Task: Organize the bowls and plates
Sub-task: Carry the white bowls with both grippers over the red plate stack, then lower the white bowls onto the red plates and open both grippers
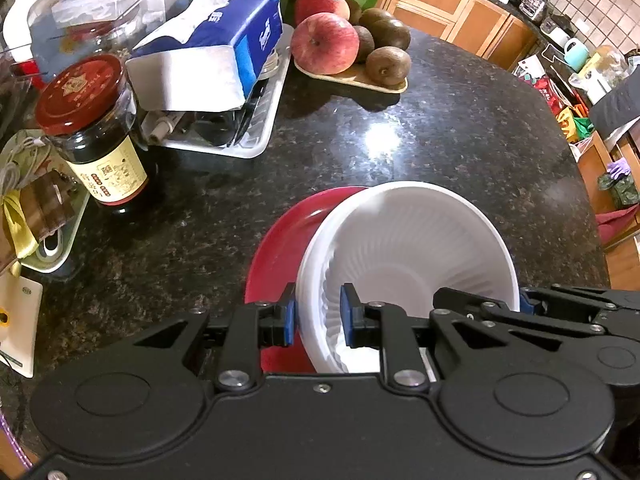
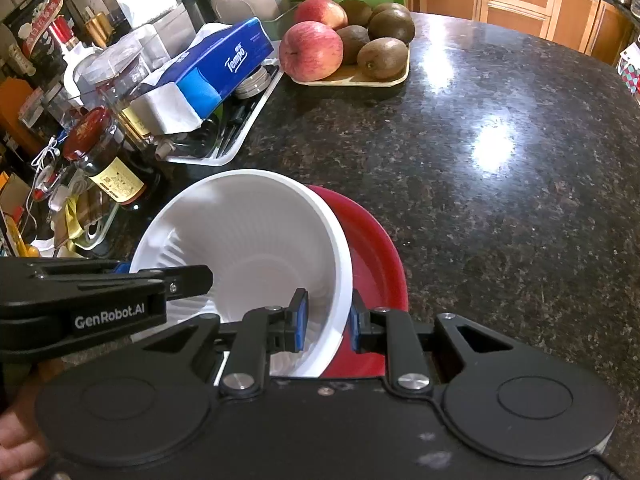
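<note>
A white ribbed bowl [image 1: 404,256] sits tilted over a red plate [image 1: 280,248] on the dark granite counter [image 1: 440,140]. My left gripper [image 1: 318,314] is shut on the bowl's near left rim, one blue pad inside and one outside. My right gripper [image 2: 327,322] is shut on the bowl's [image 2: 248,232] right rim, above the red plate [image 2: 376,264]. Each gripper shows in the other's view, the right gripper [image 1: 528,304] at the bowl's right rim, the left gripper [image 2: 124,270] at its left.
A red-lidded dark jar [image 1: 92,132] stands left. A white tray [image 1: 248,136] holds a blue tissue pack [image 1: 224,40]. A board with apples [image 1: 324,44] and kiwis [image 1: 388,64] is at the back. The counter's edge curves off to the right.
</note>
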Motion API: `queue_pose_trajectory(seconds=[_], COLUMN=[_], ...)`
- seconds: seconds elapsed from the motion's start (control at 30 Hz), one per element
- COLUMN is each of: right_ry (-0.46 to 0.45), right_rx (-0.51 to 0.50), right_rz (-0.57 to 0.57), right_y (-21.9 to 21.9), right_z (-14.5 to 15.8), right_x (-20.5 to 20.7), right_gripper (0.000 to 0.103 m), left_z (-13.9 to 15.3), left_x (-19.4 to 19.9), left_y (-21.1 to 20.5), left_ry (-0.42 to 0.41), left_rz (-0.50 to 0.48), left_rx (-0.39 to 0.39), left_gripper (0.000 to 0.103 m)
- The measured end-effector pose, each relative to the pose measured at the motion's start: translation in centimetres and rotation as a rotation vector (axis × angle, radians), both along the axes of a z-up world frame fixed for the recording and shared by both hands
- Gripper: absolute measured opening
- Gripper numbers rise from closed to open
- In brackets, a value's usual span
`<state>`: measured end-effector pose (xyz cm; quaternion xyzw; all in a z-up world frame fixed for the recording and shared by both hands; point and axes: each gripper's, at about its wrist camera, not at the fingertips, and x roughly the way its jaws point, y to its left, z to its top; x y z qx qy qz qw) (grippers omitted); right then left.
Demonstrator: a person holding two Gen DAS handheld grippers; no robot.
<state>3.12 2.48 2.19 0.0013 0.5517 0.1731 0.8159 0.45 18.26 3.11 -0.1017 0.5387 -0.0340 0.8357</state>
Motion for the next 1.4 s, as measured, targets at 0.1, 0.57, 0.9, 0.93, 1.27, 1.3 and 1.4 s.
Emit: queue_pose_trajectory(seconds=[0.1,0.57,0.9,0.93,1.27,1.3,1.4], right_ry=[0.004,0.02,0.001,-0.002,-0.028,-0.031,-0.049], right_rx=[-0.002,-0.006,0.014,0.017,0.021,0.022,0.018], right_rz=[-0.004,-0.006,-0.009,-0.009,-0.027,-0.029,-0.028], right_y=[0.1,-0.1,-0.5,-0.6,-1.5,-1.5,-1.7], right_z=[-0.1,-0.9,-0.3,-0.2,0.4,0.4,0.8], right_x=[0.2,0.6,0.6,0.6,0.5,0.4,0.1], right_gripper=[0.022,0.027,0.031,0.031,0.032,0.033,0.033], left_z=[-0.2,-1.0,-0.6,-0.5,0.1,0.2,0.4], left_x=[0.2,0.8,0.6,0.6,0.1,0.1,-0.2], left_y=[0.1,-0.2,-0.3,-0.3,-0.4,-0.4,-0.5], left_ry=[0.005,0.03,0.009,0.006,-0.012,-0.015,-0.025], left_rz=[-0.001,-0.011,-0.001,0.0,0.011,0.013,0.018], left_rx=[-0.009,-0.024,-0.016,-0.014,-0.004,-0.003,0.005], left_gripper=[0.028,0.028,0.028,0.028,0.028,0.028,0.028])
